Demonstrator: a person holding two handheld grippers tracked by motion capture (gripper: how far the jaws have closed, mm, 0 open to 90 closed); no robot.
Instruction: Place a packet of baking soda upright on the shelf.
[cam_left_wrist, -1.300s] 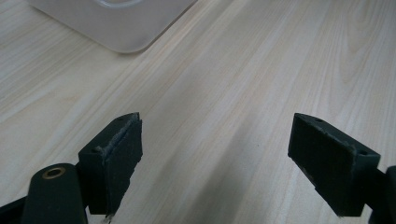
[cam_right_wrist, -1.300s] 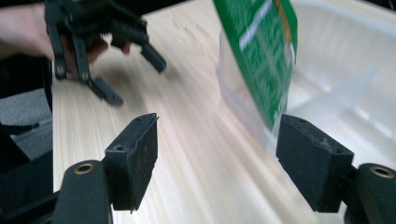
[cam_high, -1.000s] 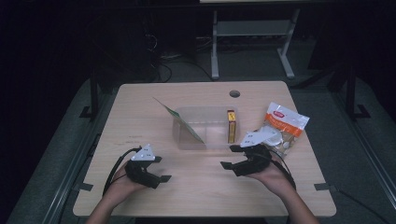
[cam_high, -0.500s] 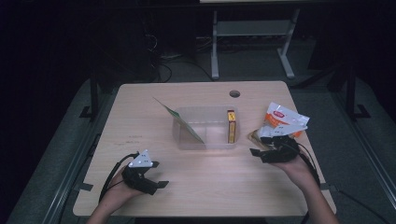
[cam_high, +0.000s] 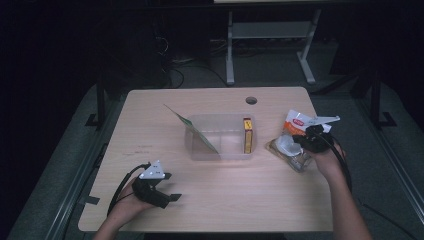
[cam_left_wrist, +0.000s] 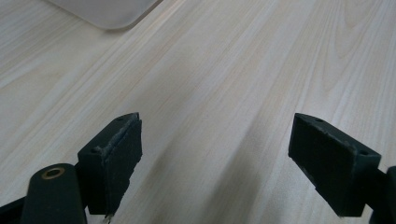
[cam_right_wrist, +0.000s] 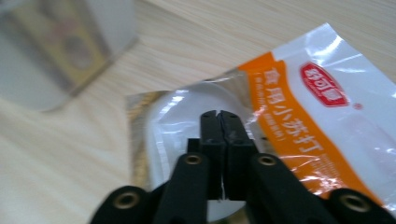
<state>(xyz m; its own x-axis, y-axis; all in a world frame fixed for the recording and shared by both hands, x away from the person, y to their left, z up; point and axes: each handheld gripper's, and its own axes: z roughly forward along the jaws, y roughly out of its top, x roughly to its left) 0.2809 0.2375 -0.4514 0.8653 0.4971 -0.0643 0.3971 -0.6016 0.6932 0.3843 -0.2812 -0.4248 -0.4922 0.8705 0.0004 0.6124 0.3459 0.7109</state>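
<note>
1. Orange-and-white packet (cam_high: 300, 121) lies at the right side of the wooden table (cam_high: 250, 200), the largest thing here, just right of the container. It partly overlaps a clear packet (cam_high: 290, 150) nearer the person.
2. The clear plastic container (cam_high: 222, 117) stands mid-table. A yellow box (cam_high: 247, 135) stands on edge against its right wall, and a green card (cam_high: 192, 129) leans tilted at its left end.
3. The right gripper (cam_high: 304, 141) sits over the two packets, near where they overlap. In the right gripper view its jaws have just been closing and the tips (cam_right_wrist: 218, 114) now meet, pad to pad.
4. The left gripper (cam_high: 172, 186) rests low at the near left, well apart from everything. Its jaws stand wide open (cam_left_wrist: 215, 158) over bare wood, holding nothing.
5. Step in hand, as I judge it: taking hold of a packet, likely to carry it to the container. The next move calls for a slow lift to test whether the film comes along; if not, reopen and bite lower.
6. Hard to make out:
   - A thin pale sliver shows between the closed pads, but I cannot tell whether it is pinched film or glare.
   - I also cannot tell which packet the tips meet on.
   - The right gripper view is blurred, and the container there is a smear.
   - The clear packet's contents are unreadable.
</note>
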